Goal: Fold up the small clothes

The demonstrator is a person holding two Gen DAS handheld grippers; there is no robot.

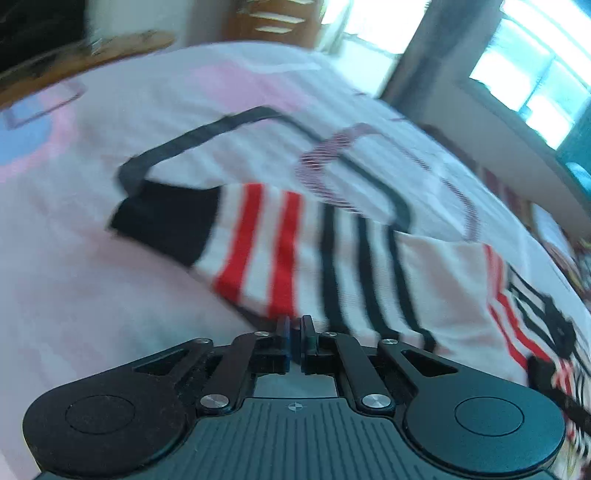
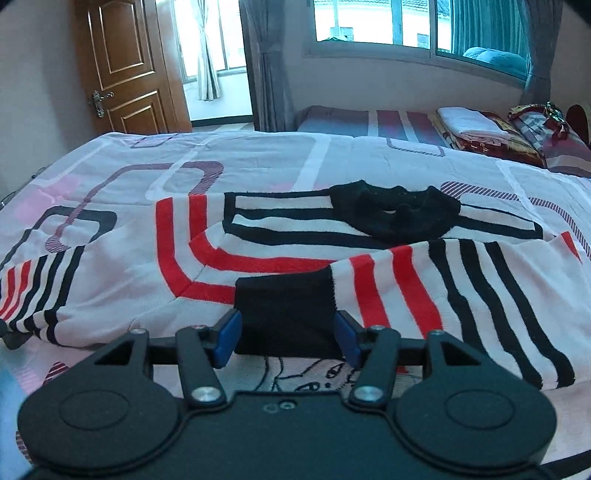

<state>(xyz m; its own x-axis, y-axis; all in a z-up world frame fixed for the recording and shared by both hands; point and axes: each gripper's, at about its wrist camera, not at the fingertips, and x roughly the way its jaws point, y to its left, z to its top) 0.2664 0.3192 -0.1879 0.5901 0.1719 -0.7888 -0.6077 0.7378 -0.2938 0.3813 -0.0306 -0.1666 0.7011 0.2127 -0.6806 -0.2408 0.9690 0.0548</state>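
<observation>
White knit with red and black stripes fills the left wrist view: the small striped sweater (image 1: 332,258) lies on the bed (image 1: 110,295), whose pale pink and white cover carries rounded dark outline shapes. The picture is smeared with motion. The sweater's black cuffed sleeve (image 1: 166,221) stretches up and to the left of the left gripper (image 1: 295,332), lying flat on the cover. That gripper's jaws are pressed together just at the near edge of the sleeve; whether any cloth is caught between them cannot be told.

In the right wrist view the same sweater (image 2: 295,240) is spread across the bed (image 2: 258,155), front side down toward the camera, with its black ribbed collar (image 2: 395,214) on the far side of the right gripper (image 2: 288,339). The jaws of this gripper stand spread, one blue pad (image 2: 227,341) on each side of the black cuff (image 2: 284,314) of a sleeve folded across the body; the pads sit just beside the cuff's edges and do not squeeze it. Beyond the collar, far from the gripper, stand a brown wooden door (image 2: 125,66), grey curtains (image 2: 269,74) and a wide window (image 2: 406,26), with a folded stack of bedding (image 2: 476,129) at the bed's far right.
</observation>
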